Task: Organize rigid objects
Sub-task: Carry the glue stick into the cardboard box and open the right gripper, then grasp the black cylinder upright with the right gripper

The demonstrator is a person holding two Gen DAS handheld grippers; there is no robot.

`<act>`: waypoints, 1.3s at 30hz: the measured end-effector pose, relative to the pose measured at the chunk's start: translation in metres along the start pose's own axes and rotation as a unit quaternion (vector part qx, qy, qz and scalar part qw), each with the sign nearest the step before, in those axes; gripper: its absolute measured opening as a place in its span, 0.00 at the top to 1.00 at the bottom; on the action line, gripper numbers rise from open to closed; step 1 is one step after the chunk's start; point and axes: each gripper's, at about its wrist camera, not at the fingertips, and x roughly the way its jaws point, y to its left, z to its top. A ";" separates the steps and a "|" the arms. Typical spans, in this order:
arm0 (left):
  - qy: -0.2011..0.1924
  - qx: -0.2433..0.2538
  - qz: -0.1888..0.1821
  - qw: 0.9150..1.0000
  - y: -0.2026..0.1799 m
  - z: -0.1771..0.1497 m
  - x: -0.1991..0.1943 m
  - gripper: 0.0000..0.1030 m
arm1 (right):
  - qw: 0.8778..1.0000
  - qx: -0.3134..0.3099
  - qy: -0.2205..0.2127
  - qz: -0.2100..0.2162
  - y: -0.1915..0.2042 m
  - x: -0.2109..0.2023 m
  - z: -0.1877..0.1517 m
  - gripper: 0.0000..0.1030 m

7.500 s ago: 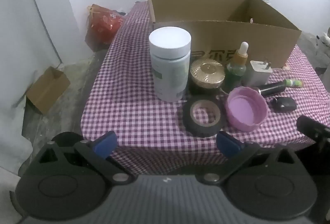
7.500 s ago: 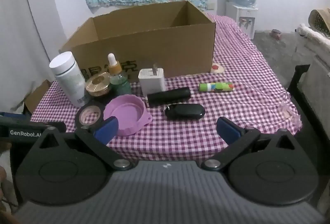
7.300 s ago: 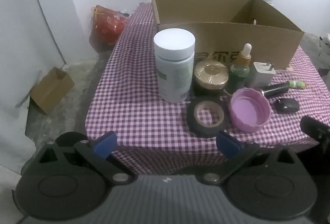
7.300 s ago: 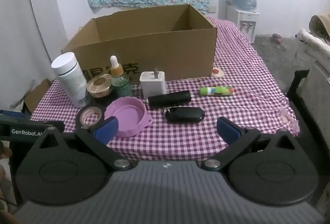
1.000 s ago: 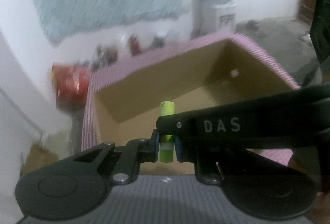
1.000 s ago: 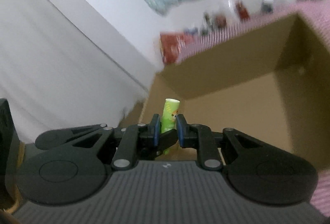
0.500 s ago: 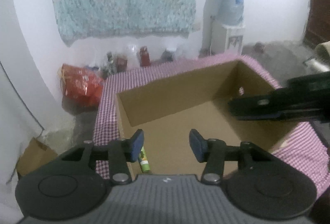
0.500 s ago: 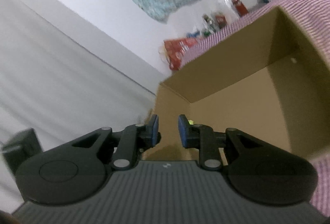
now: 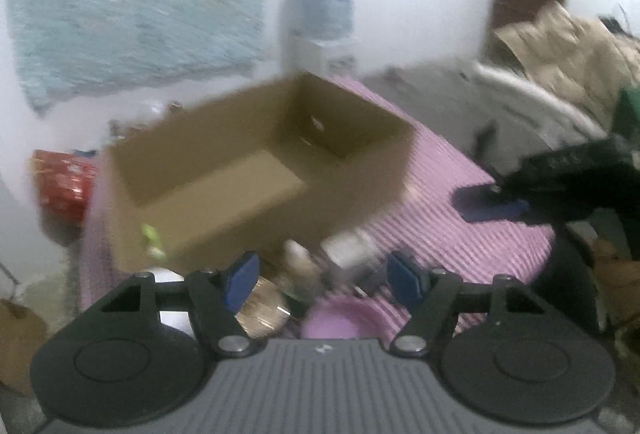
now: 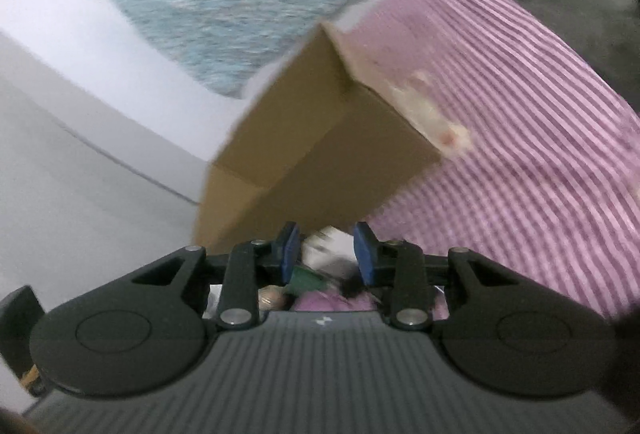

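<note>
The open cardboard box stands on the purple checked tablecloth. A green tube lies inside it at the near left corner. My left gripper hovers over the small items in front of the box; its jaws are opening with nothing held between them. My right gripper is tilted and low before the box; its jaws are opening too, also with nothing held. Its blue pads show at the right of the left wrist view. Both views are blurred.
In front of the box sit a gold-lidded jar, a purple lid, a white charger and a dropper bottle. A water dispenser stands behind the table. A red bag lies on the floor at left.
A second ago both grippers were shut on the green tube above the box. It now lies in the box, both sets of jaws have spread, and both grippers have drawn back toward the front items.
</note>
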 end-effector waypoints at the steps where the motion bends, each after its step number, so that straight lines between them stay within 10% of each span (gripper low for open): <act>1: 0.009 0.007 -0.004 1.000 -0.008 -0.004 0.007 0.31 | 1.000 0.007 0.001 -0.008 -0.009 -0.002 -0.005 0.71; 22: 0.070 0.104 0.065 0.990 -0.074 -0.014 0.107 0.74 | 0.995 -0.048 0.063 -0.060 -0.020 0.109 -0.006 0.60; 39: 0.109 0.127 0.065 0.984 -0.080 0.003 0.138 0.76 | 0.996 -0.056 0.043 -0.049 -0.023 0.125 -0.006 0.83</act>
